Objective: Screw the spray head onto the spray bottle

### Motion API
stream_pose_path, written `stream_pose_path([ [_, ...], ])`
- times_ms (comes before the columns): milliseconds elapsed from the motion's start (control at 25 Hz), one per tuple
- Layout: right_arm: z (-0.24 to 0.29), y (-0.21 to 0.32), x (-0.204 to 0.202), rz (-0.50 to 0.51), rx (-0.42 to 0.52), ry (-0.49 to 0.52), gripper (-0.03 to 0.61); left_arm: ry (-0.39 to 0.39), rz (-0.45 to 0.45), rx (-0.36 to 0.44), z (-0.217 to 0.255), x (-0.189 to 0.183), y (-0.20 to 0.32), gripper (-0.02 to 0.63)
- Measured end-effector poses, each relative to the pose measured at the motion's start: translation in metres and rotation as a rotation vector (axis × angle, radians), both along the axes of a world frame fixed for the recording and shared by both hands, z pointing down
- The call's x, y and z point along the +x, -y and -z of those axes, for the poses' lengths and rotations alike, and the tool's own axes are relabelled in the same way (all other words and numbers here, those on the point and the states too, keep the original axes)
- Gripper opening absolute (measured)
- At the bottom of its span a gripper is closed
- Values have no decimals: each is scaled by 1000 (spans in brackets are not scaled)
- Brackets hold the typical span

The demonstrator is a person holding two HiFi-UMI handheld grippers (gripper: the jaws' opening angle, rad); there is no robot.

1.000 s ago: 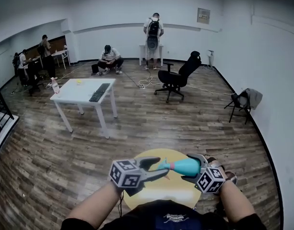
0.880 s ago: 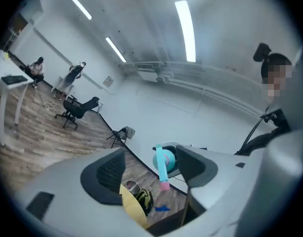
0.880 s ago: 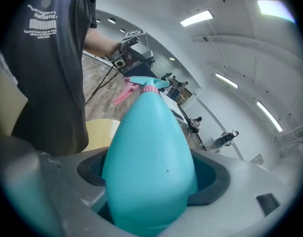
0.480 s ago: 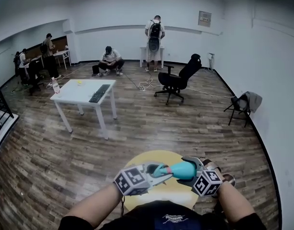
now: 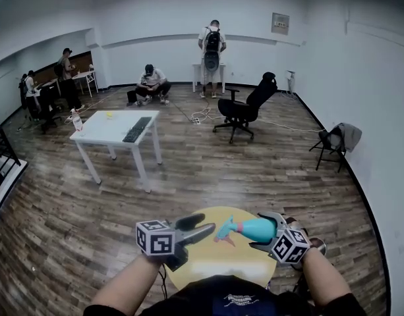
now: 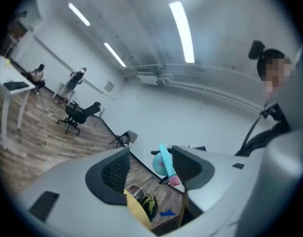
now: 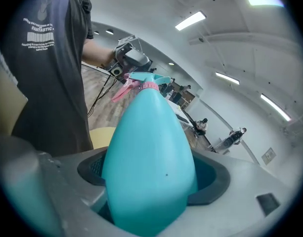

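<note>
A teal spray bottle (image 5: pixel 253 229) lies nearly level over the round yellow table (image 5: pixel 211 259), its base in my right gripper (image 5: pixel 262 231), which is shut on it. The teal spray head (image 5: pixel 225 229) with a pink trigger sits on the bottle's neck and points left. In the right gripper view the bottle (image 7: pixel 149 152) fills the space between the jaws, with the pink trigger (image 7: pixel 124 89) at its far end. My left gripper (image 5: pixel 205 222) hangs a short way left of the spray head. Its jaws have just been opening and stand open with nothing between them (image 6: pixel 151 164).
A white table (image 5: pixel 106 130) with a keyboard stands at mid-left, a black office chair (image 5: pixel 244 107) behind it, and a folding chair with clothing (image 5: pixel 337 140) by the right wall. Several people are at the back of the room. A bag (image 6: pixel 147 204) lies on the floor by the yellow table.
Half a second ago my left gripper was closed in around the spray head. It has since drawn back to the left with its jaws apart. The bottle has stayed in the right gripper.
</note>
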State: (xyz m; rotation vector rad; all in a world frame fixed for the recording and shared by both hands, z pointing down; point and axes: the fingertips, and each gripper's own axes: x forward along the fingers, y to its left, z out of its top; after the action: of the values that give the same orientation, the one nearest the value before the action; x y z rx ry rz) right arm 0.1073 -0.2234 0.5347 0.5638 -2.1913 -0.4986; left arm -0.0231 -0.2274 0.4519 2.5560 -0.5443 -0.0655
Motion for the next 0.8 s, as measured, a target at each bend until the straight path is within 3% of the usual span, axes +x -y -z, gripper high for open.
stream_pose_path([
  [120, -2, -1, 3, -3, 14, -23, 445, -34, 8, -73, -8, -17, 8, 295],
  [240, 4, -6, -24, 60, 57, -54, 446, 9, -153, -75, -13, 25, -14, 295],
  [280, 5, -7, -33, 83, 69, -69, 446, 46, -203, -26, -12, 43, -24, 294],
  [320, 5, -9, -38, 101, 75, -85, 445, 106, -235, 64, -12, 58, -32, 194],
  [400, 2, -14, -37, 131, 45, -94, 443, 272, -267, 287, -14, 71, -45, 184],
  [440, 0, -20, -36, 145, 19, -86, 442, 343, -287, 361, -16, 73, -50, 181],
  [520, -3, -26, -35, 157, -5, -75, 442, 417, -318, 419, -20, 75, -55, 181],
  [640, -4, -22, -36, 152, -13, -69, 441, 411, -318, 394, -21, 74, -51, 183],
  [720, -2, -21, -35, 148, -36, -49, 440, 334, -289, 293, -18, 73, -46, 186],
  [800, -3, -18, -28, 115, -55, -25, 443, 202, -223, 165, -13, 63, -35, 200],
])
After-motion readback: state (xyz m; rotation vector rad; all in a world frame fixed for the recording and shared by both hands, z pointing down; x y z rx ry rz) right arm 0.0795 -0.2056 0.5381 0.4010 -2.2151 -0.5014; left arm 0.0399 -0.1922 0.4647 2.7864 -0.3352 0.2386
